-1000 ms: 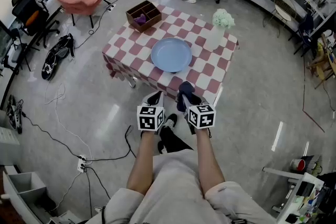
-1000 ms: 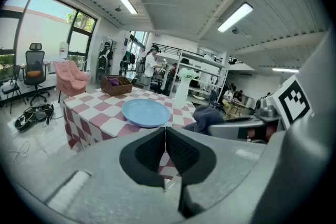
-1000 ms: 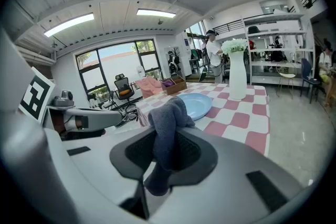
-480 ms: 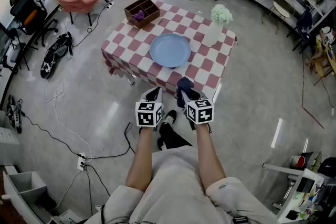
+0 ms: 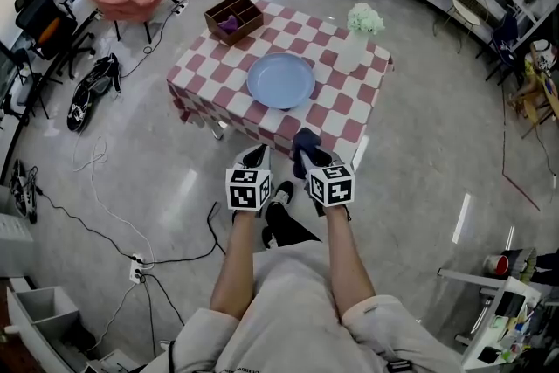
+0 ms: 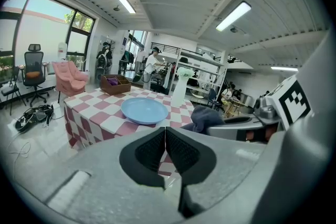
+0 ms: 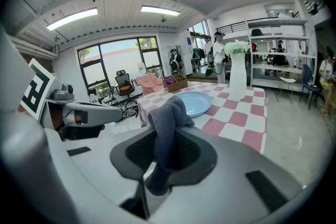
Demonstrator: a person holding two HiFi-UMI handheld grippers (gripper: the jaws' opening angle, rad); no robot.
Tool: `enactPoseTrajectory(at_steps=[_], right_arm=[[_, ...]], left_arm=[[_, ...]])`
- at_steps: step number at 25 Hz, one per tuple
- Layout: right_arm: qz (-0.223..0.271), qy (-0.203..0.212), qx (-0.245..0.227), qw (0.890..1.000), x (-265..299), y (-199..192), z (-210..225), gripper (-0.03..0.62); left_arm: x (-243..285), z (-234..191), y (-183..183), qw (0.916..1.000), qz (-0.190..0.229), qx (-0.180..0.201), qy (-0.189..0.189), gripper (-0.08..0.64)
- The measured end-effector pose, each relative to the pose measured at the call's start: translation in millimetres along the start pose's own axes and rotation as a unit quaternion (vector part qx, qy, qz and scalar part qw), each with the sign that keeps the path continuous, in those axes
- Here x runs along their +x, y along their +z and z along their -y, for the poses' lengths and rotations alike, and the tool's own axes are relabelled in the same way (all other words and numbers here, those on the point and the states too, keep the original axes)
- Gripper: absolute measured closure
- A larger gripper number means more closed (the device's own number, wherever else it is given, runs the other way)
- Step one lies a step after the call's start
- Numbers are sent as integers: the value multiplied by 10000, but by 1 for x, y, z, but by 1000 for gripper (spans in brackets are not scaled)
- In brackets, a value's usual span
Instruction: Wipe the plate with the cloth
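Right tool (image 5: 307, 155), clamping the dark cloth (image 5: 306, 139), is hovering just short of the worktop (image 5: 351, 114), whose centre is bearing the blue plate (image 5: 280, 80) straight ahead; left tool (image 5: 255, 159) is hanging closed, empty.

Soft, fuzzy dark cloth (image 7: 167, 118). Smooth, faintly shiny pale blue plate (image 5: 280, 80). Checked fabric covers the table (image 5: 345, 113). Brown wooden box (image 5: 234, 17). Glossy, reflective grey floor (image 5: 175, 188). Matt grey plastic left tool (image 6: 165, 150), ribbed black pads (image 6: 152, 152).
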State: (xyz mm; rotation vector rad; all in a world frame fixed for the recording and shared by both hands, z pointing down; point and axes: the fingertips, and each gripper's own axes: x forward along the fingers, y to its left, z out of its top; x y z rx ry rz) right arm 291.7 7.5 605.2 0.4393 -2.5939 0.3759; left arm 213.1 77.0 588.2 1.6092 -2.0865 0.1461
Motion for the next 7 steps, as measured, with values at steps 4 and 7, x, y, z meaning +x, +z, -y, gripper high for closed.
enactPoseTrajectory(at_steps=[4, 7], right_arm=[[10, -38, -9, 10000, -1, -2, 1, 518], [42, -74, -22, 10000, -2, 0, 3, 518]], left_arm=[[1, 3, 0, 10000, 9, 9, -23, 549], [3, 7, 1, 10000, -2, 79, -56, 549]])
